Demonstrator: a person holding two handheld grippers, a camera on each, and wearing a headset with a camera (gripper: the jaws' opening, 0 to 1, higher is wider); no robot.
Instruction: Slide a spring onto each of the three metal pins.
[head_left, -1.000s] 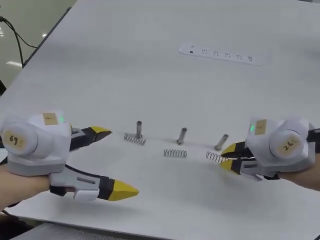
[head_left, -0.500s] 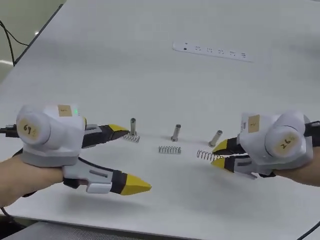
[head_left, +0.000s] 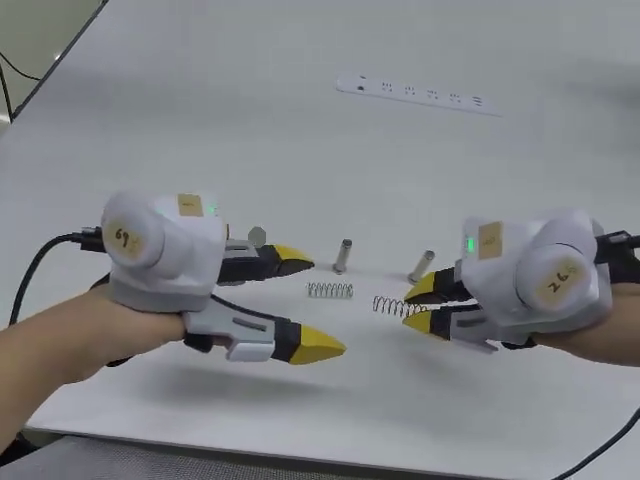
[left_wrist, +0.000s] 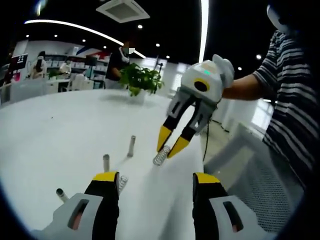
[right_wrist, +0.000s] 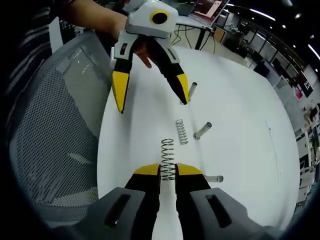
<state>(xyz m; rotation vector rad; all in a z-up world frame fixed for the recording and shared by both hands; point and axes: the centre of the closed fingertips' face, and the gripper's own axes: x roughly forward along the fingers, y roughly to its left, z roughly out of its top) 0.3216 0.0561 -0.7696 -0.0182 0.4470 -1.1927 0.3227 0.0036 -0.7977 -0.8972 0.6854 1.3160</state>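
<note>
Right tongs (right_wrist: 167, 172) pinched a coil spring (right_wrist: 168, 155); left tongs (left_wrist: 155, 178) gaped empty; next, aligning it over a metal pin (head_left: 421, 266).

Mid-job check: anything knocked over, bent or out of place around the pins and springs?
Nothing stands out. The middle pin and the right pin stand bare on the table, a loose spring lies flat in front of them, and the right gripper is shut on another spring, which looks undamaged.
</note>
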